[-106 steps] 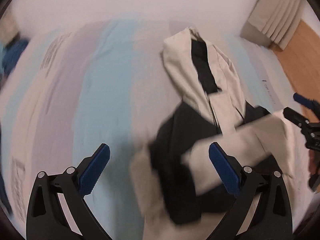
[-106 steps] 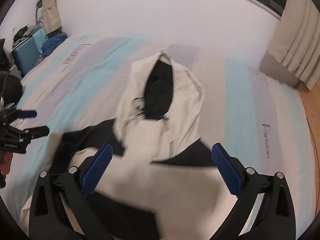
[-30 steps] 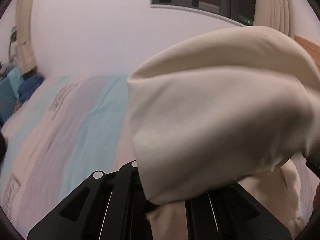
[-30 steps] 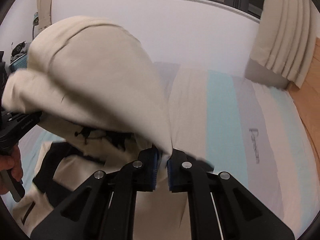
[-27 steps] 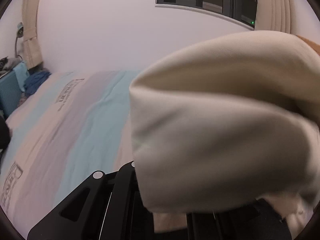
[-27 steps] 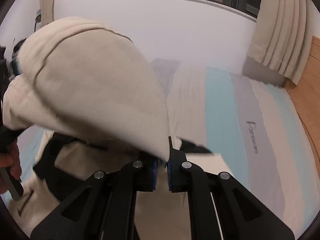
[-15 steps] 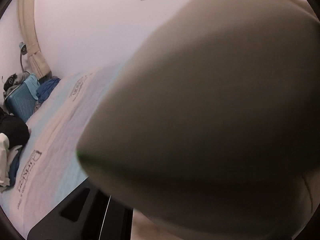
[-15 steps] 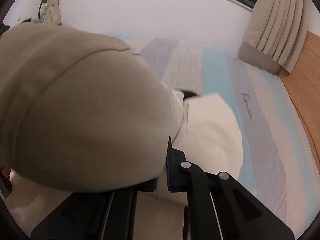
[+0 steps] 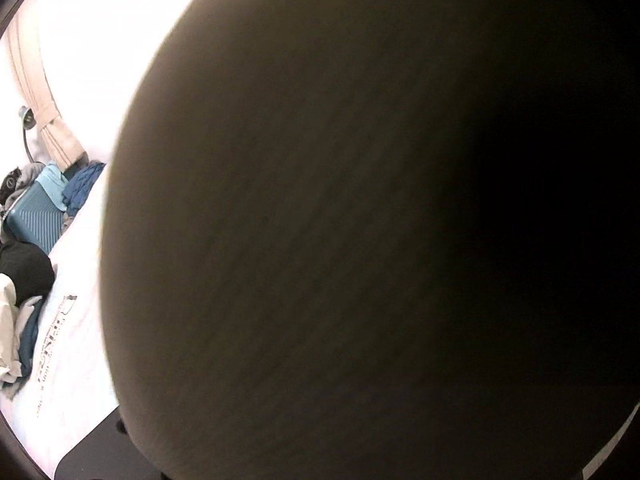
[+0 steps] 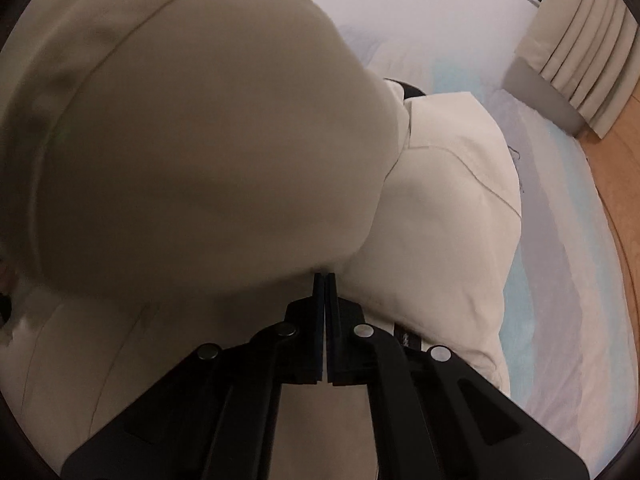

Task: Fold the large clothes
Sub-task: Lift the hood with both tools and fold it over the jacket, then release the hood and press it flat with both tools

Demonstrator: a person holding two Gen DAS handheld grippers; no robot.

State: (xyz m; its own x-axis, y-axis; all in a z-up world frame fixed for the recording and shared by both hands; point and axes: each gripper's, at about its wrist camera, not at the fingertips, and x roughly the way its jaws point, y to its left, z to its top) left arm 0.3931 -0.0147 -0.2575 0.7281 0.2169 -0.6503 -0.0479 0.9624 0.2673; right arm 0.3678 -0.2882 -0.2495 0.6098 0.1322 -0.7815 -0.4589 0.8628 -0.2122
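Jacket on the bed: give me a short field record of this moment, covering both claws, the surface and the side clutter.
garment: beige jacket, partly lying on the bed, one fold lifted
right claw: shut on the jacket's lifted fold
left claw: hidden behind fabric that fills the left wrist view; shut
surface: striped bed
side clutter: blue suitcase, clothes pile
fold state: not yet laid flat

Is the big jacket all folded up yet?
Not yet. The cream jacket lies on the striped bed, part folded. The right gripper, jaws shut, pinches a flap above it; cloth covers the left camera. Laying it flat remains.
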